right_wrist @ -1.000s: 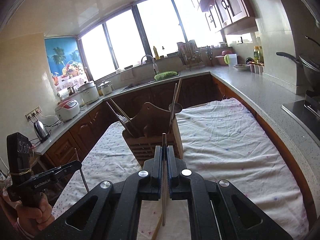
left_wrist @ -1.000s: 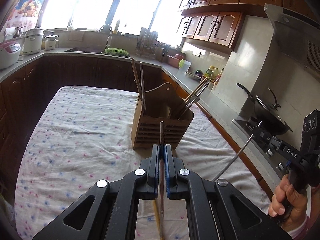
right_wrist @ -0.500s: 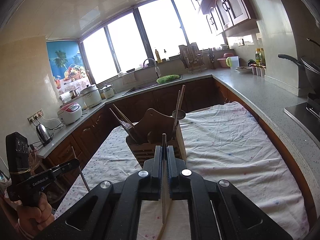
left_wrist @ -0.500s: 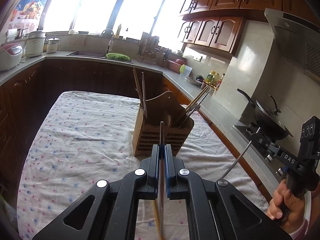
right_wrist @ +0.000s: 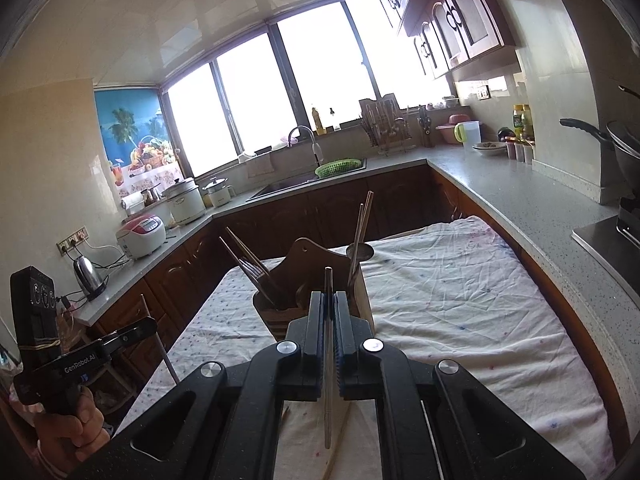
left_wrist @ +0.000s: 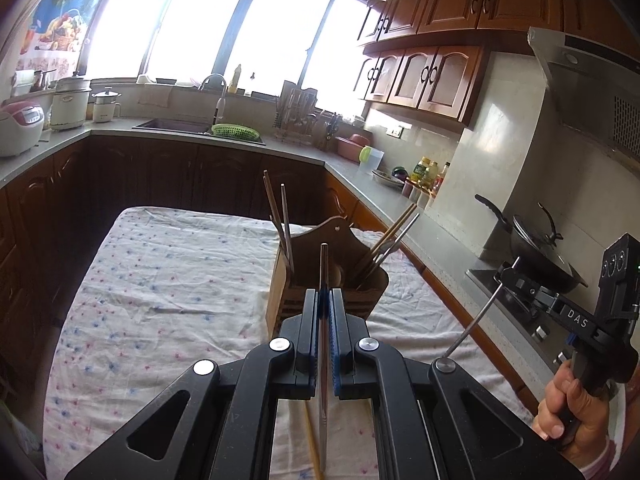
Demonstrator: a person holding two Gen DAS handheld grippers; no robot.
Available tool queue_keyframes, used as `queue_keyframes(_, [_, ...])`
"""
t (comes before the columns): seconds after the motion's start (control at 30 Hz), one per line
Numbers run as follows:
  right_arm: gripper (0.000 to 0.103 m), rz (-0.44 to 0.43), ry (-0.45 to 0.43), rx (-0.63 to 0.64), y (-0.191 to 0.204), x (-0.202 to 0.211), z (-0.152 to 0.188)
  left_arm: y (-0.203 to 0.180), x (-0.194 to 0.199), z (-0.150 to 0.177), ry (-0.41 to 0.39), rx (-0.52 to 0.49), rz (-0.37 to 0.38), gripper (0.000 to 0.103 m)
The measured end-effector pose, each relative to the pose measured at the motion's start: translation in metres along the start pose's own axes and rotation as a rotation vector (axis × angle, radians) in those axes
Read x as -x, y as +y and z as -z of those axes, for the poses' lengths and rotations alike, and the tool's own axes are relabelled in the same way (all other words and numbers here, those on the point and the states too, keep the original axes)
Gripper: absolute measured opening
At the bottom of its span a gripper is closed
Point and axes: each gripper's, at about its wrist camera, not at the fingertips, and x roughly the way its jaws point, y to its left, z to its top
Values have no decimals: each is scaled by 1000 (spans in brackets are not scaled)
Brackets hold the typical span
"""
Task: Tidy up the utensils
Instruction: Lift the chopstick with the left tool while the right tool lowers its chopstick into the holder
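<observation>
A wooden utensil holder (left_wrist: 376, 286) (right_wrist: 308, 254) stands on the flowered cloth (left_wrist: 160, 280), with chopsticks (left_wrist: 282, 220) leaning out at both ends and a spoon (right_wrist: 360, 252) in one end. My left gripper (left_wrist: 324, 292) is shut on a metal chopstick (left_wrist: 324, 264) that points at the holder from just in front of it. My right gripper (right_wrist: 328, 294) is shut on another metal chopstick (right_wrist: 328, 280), also aimed at the holder. Each gripper shows at the edge of the other's view, held by a hand (left_wrist: 576, 408). A wooden chopstick (left_wrist: 312, 440) lies on the cloth below.
A grey counter (right_wrist: 520, 200) runs round the room, close along the table's right side. On it are a stove with a wok (left_wrist: 532, 248), a sink with a green basket (right_wrist: 338, 168), a rice cooker (right_wrist: 140, 236) and a kettle (right_wrist: 90, 276).
My left gripper has risen a little with its chopstick, so the holder sits lower in its view. The right gripper has barely moved. Both stay shut.
</observation>
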Motion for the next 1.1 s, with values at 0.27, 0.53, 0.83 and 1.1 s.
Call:
queue_keyframes(0.27, [4,-12,-65,-9,-1,-12,-35,-2,-6,-34,-92,-15,2,3])
queue_keyframes(0.53, [4,-13,-154,-2,1,-31,-80,-5,-27,-67,-199,-24,-5,3])
queue_keyframes(0.83, [4,2,-192,-15,-5,-66,-103,-3,-88,-77,-253,-11,-58,3])
queue_keyframes(1.1, [4,7,-171,-18,-13,-92,-87,-3,-130,-54,-282,-10,-109,3])
